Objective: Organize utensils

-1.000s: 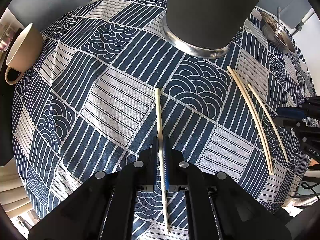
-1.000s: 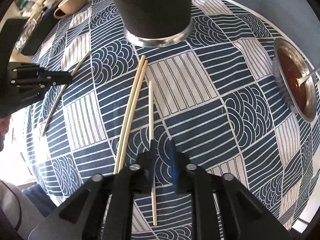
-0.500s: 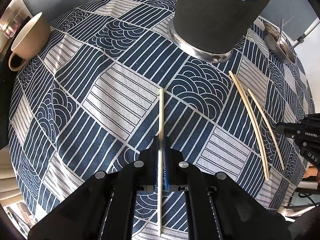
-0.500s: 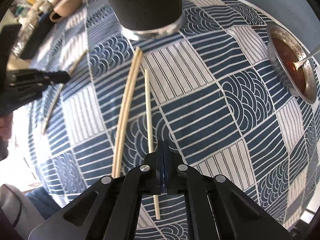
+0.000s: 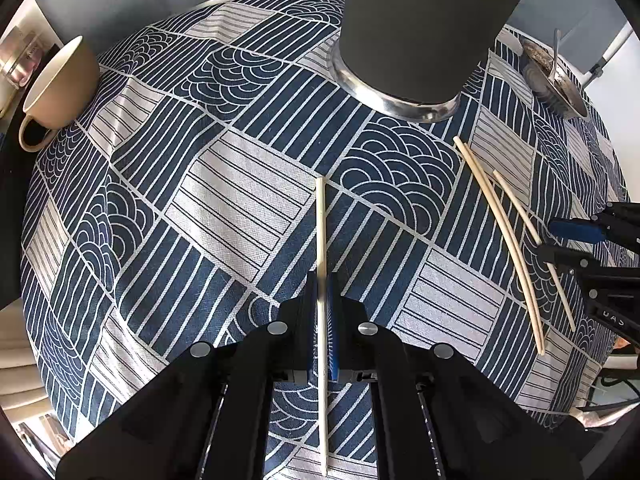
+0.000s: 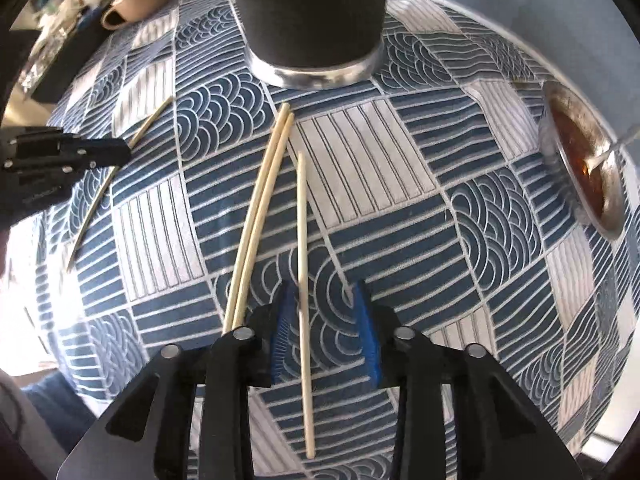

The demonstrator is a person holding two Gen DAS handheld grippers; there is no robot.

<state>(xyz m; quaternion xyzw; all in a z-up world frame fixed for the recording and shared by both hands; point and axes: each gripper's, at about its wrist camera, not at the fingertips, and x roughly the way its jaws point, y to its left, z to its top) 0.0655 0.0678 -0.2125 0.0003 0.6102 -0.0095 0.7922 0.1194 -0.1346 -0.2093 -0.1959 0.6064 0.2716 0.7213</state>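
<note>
**Pale chopsticks, one per gripper**

Pale wood: the left gripper (image 5: 322, 316) is clamped on one chopstick (image 5: 321, 232), ready to lift. The right gripper (image 6: 324, 332) has just been opening; a single chopstick (image 6: 302, 248) lies loose between its pads, a pair (image 6: 260, 204) beside it. Farther along the counter (image 6: 384, 148) stands the dark cup (image 6: 308, 12), likely their holder.

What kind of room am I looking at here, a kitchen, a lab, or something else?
Most likely a home dining spot, though little of the room shows. A patterned tablecloth covers a round table holding loose chopsticks, a beige cup and a bowl of brown sauce with a spoon.
</note>
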